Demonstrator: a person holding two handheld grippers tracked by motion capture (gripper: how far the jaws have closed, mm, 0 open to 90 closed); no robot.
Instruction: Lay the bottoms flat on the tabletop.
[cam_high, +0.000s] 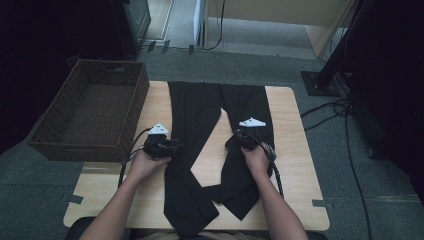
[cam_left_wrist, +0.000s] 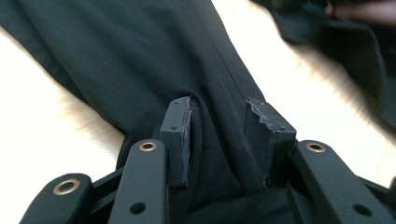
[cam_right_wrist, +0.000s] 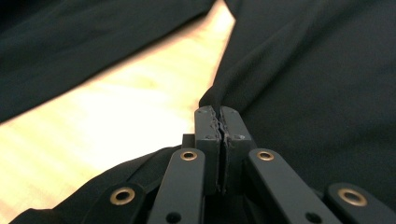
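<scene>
Presently, the black trousers lie flat on the wooden table, waist at the far edge and both legs running toward you.

Your right gripper is closed tight on a thin fold at the inner edge of the trouser leg on your right. Your left gripper stands partly closed around a bunched ridge of the other leg; cloth sits between the jaws, but whether the pads press it firmly cannot be told. Confirm that hold before you move anything.

This looks like the start of a fold. Take up both legs at matching points along their length, lift together, and keep the cloth taut between the grippers so that no crease sets in. The right pinch is shallow and on the very edge; a sharp pull may slip it free.

A woven basket sits at the table's left side, just beside the trousers but clear of them. Each gripper's cable trails back across the table near the lower legs; keep them off the cloth.
</scene>
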